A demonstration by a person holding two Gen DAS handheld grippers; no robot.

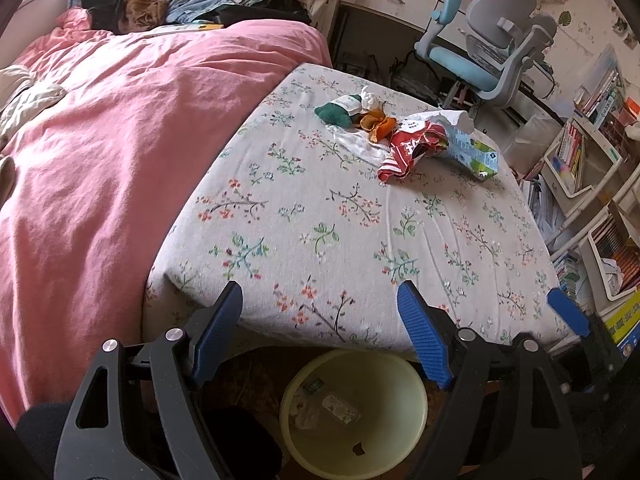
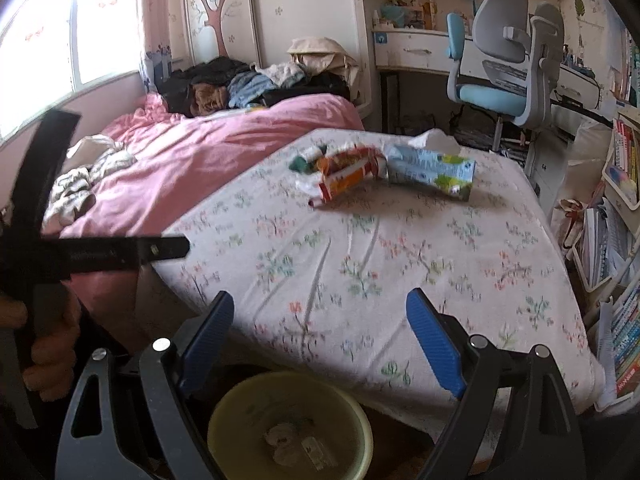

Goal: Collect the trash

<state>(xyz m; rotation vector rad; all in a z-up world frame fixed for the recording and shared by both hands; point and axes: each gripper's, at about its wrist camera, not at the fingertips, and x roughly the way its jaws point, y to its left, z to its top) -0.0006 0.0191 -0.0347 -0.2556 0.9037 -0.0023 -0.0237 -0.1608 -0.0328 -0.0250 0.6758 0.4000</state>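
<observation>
Both your grippers wide, empty.
Left gripper [image 1: 320, 320], right gripper [image 2: 320, 328] hover above bin [image 1: 416, 432]; wrappers [image 1: 412, 148] well apart on bed [image 1: 320, 220].

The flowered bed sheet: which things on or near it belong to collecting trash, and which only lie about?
For the job:
- red crumpled snack wrapper
- light blue torn tissue pack
- orange crumpled wrapper
- round pale yellow plastic bin

Just lying about:
- pink duvet
- pile of clothes
- grey and blue desk chair
</observation>
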